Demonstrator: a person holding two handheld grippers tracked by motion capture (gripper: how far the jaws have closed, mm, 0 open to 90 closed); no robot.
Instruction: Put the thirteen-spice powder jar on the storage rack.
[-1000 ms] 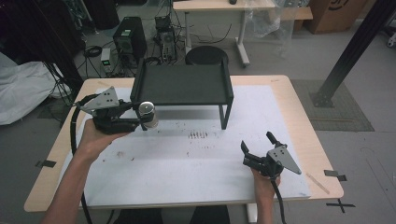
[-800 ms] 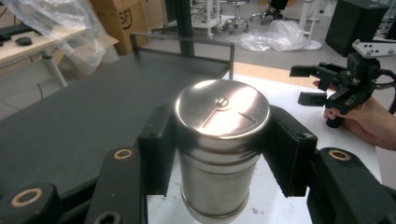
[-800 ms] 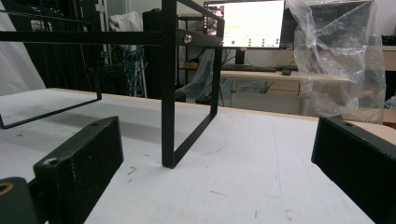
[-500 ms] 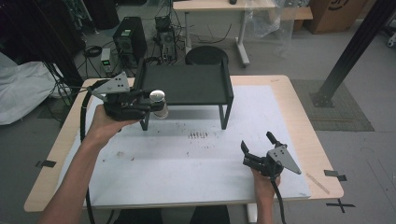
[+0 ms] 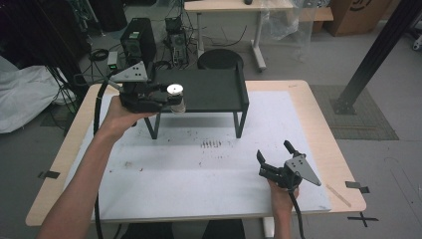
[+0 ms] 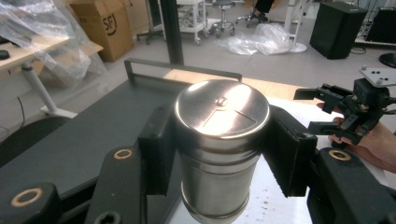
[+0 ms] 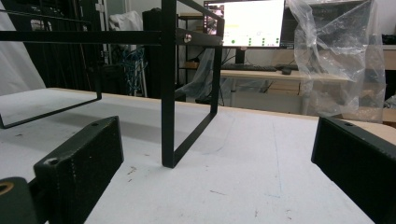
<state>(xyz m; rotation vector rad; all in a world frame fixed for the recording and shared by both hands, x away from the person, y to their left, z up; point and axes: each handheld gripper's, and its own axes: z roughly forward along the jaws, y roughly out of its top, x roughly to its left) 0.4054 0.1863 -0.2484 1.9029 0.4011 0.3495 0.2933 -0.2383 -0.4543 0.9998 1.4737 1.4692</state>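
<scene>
My left gripper (image 6: pixel 219 154) clamps the steel canister (image 6: pixel 219 140); keep it upright, clear the black shelf's (image 5: pixel 214 92) edge ahead before lowering.

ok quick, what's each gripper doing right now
Left gripper: shut on the steel canister, at the black shelf.
Right gripper: open, holding nothing.

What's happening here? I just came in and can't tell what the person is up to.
A person stands at a table with a gripper in each hand. The left gripper is shut on a steel can, held upright at the front left edge of a black shelf, not yet set down. The right gripper rests low on the table's near right side, jaws open and holding nothing.
</scene>
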